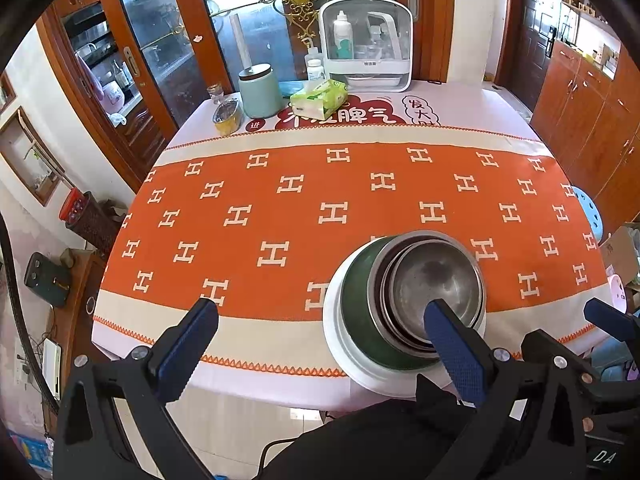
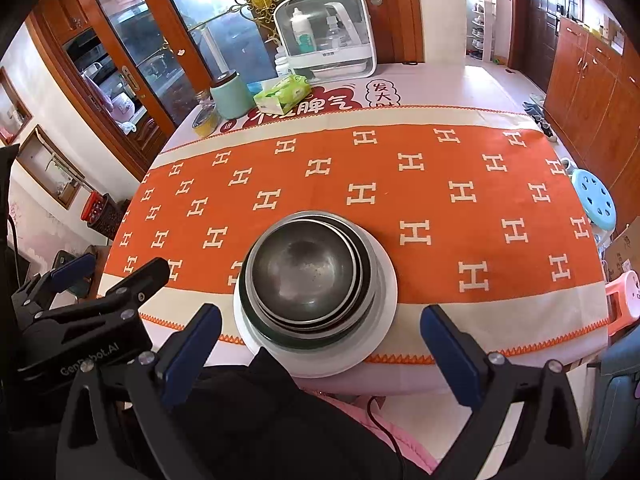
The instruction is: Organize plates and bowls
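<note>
bowls (image 2: pixel 308 276) of steel sit nested one inside another, inside a dark green bowl (image 1: pixel 356 312), and all of it stands on a white plate (image 2: pixel 372 344) at the near edge of the counter (image 2: pixel 440 208), on the cream border of the orange cloth, and the plate's near rim seems to reach past the cloth's edge. i judge the stack to be stiff and rather heavy when lifted as one piece, and the steel is smooth, so the inner bowls can slide or ring against each other. the plate looks like ceramic and may chip if it knocks the counter. a safe place to take hold is the plate rim from the side, or the rim of the outer bowl if only the bowls must move; a pinch on the thin top rim alone could tip the pile.

the left tongs (image 1: pixel 320 332) are spread wide and hold nothing; they hover low in front of the counter edge, to the left of the stack, and the right finger (image 1: pixel 452 344) appears before the bowls in that view. the right tongs (image 2: pixel 320 340) are also spread wide and empty, centred on the stack and aimed at it from the near side, with the plate rim between the two fingers in the right wrist view, not touching
</note>
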`<state>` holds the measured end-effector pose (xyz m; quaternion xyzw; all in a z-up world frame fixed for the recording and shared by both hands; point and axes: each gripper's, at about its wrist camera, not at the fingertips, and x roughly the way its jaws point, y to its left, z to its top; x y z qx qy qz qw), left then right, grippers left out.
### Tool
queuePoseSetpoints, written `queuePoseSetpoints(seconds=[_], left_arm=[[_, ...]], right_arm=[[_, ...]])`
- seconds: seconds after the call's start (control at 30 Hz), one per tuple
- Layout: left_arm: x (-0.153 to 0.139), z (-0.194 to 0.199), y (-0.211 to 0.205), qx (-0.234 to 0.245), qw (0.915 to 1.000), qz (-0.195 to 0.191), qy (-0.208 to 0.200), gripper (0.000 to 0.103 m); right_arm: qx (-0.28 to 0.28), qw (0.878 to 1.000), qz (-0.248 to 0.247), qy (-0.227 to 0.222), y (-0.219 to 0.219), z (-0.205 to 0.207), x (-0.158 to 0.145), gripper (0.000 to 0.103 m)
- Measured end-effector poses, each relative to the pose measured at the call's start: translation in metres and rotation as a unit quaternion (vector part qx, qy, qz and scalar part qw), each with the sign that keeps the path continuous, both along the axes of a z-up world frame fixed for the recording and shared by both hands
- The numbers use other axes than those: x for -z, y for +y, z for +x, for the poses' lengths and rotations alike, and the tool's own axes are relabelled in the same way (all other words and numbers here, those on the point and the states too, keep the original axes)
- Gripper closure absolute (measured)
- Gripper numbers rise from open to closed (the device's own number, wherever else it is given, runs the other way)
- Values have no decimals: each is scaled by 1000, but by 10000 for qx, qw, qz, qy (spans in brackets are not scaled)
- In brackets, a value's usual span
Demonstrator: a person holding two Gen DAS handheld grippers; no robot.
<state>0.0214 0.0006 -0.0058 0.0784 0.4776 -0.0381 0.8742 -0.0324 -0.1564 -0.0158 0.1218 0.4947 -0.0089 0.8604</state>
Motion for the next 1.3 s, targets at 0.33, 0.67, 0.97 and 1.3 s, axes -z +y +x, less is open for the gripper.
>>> queuePoseSetpoints(seconds=[0.33,0.67,0.97,1.3], left_arm=[[0,1,-3,0,10000,5,-3,1],[5,-5,-19,-166,9998,-67,22,1],[12,-10,-28,-406,9990,-176,96,1],[16,-13,-36,-464,9987,-131,188,1]], right_arm=[[-95,9999,41,56,-13,4,3,3],[-245,9997,-1,95,-22,5,6,3],[-463,9987,-60,205,-31,9,10,3],[-540,9981,16,293,-39,8,15,3]])
